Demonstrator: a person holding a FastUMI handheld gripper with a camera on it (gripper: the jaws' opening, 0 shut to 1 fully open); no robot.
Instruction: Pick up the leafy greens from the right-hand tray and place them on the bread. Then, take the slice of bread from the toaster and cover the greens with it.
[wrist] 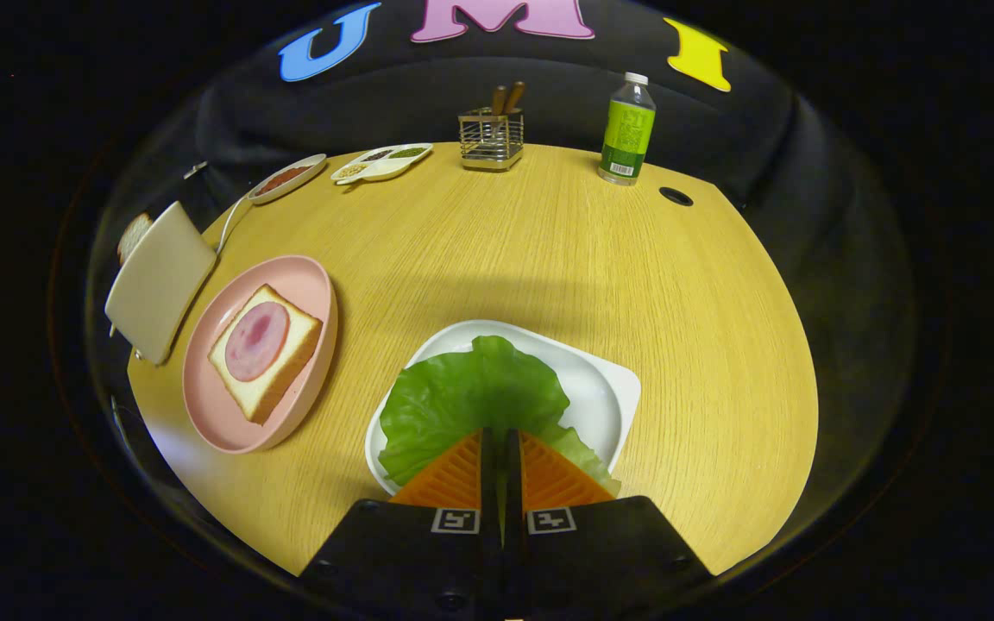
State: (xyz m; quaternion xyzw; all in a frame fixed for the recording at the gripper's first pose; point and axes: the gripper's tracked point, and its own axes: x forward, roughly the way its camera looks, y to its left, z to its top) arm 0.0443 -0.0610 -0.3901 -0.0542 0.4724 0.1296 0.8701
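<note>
Gripper (pixel 501 440) over white tray (pixel 613 384), fingers nearly together, pinching near edge of leafy greens (pixel 462 397) — first step, grasp. Next: lift leaf, carry left to bread (pixel 264 352) on pink plate (pixel 307 276) — toaster (pixel 156 280) slice later.

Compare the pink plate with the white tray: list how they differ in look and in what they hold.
The pink plate is round; the white tray is squarish with rounded corners. The plate holds bread topped with a pink meat slice; the tray holds a green leaf. The hand-held gripper is over the tray, fingers nearly together at the leaf; the plate sits beside the toaster. Both rest on the wooden table.
</note>
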